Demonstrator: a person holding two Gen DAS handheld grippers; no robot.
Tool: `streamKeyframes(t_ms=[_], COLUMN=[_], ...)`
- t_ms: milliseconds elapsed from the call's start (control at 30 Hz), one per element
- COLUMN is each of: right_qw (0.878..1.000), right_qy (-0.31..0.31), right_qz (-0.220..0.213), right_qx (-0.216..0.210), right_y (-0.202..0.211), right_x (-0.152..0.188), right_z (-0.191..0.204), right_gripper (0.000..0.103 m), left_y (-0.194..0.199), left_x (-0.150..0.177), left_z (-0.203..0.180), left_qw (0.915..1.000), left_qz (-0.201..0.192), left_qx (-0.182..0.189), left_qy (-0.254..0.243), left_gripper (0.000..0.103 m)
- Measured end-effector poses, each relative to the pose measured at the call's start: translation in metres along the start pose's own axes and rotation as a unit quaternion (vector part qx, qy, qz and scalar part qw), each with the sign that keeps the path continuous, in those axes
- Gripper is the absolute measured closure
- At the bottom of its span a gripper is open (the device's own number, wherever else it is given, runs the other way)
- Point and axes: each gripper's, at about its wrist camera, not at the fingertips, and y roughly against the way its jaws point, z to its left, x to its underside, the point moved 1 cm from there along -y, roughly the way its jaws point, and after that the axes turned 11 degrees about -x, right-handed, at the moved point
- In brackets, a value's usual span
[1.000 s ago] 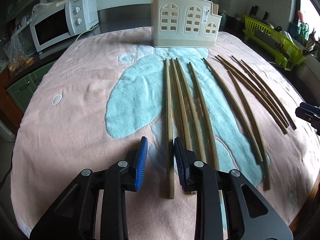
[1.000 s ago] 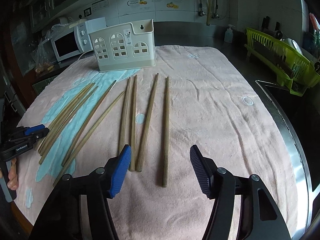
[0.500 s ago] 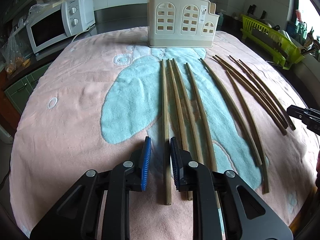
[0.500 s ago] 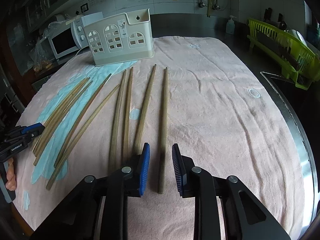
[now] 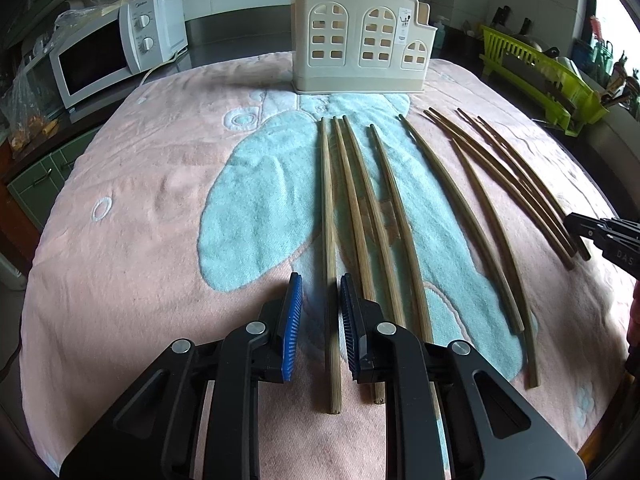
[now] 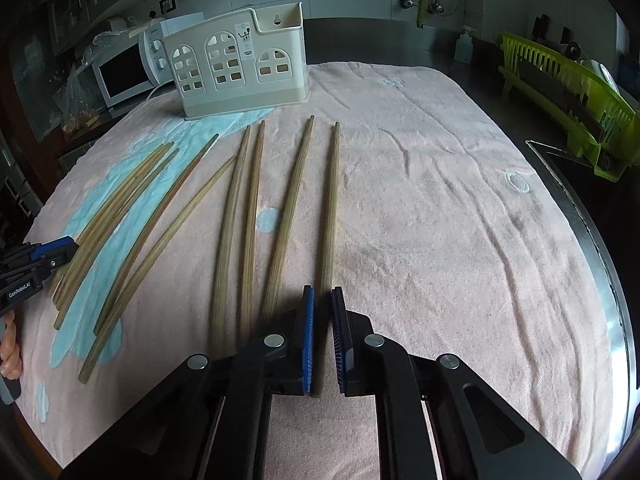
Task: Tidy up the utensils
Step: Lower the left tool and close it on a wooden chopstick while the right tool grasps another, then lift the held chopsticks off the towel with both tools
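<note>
Several bamboo chopsticks lie side by side on a pink and blue towel [image 5: 140, 200], in front of a cream utensil holder [image 5: 360, 44] with arched cut-outs. My left gripper [image 5: 320, 280] hangs low over the near end of the leftmost chopstick [image 5: 329, 208]. Its jaws are narrow but open, with the stick between them and towel showing beside it. My right gripper [image 6: 322, 290] is shut on the near end of the rightmost chopstick [image 6: 332, 200], which still rests on the towel. Each gripper also shows at the edge of the other's view, the left gripper [image 6: 40, 254] and the right gripper [image 5: 580, 224].
A white microwave [image 5: 120, 52] stands at the back left. A green dish rack [image 6: 568, 92] sits at the right, past the metal sink rim [image 6: 600, 248]. A person's fingers [image 6: 10, 344] show at the left edge of the right wrist view.
The right jaws went from wide open to shut around the rightmost chopstick while that gripper sank toward the towel. The left jaws narrowed a little around the leftmost chopstick and then held still.
</note>
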Motion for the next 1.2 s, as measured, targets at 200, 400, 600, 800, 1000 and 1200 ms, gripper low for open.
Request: streamKeyframes(t_ms=[200, 400, 600, 800, 1000, 1200], right_qw=[1.000, 1.000, 1.000, 1.000, 0.999, 0.998], right_qy=[0.002, 0.000, 0.001, -0.001, 0.002, 0.009], right_qz=[0.000, -0.003, -0.005, -0.012, -0.032, -0.059], right_qx=[0.002, 0.001, 0.002, 0.001, 0.004, 0.002], right_y=[-0.001, -0.002, -0.001, 0.005, 0.018, 0.038], right_x=[0.000, 0.000, 0.000, 0.001, 0.001, -0.004], right_z=[0.000, -0.001, -0.001, 0.000, 0.004, 0.011], right_gripper=[0.095, 0.096, 0.096, 0.096, 0.097, 0.097], left_y=[-0.001, -0.001, -0.001, -0.003, -0.001, 0.012], left_x=[-0.003, -0.004, -0.007, -0.009, -0.009, -0.010], left_z=[-0.004, -0.008, -0.010, -0.007, -0.004, 0.000], left_qw=[0.9998, 0.9993, 0.9990, 0.9991, 0.9995, 0.9996], left_qz=[0.008, 0.012, 0.021, 0.033, 0.033, 0.007], left_qx=[-0.008, -0.015, -0.009, -0.006, 0.004, 0.017], left_qy=[-0.014, -0.033, -0.037, -0.027, -0.001, 0.020], left_gripper=[0.084, 0.085, 0.093, 0.097, 0.098, 0.098])
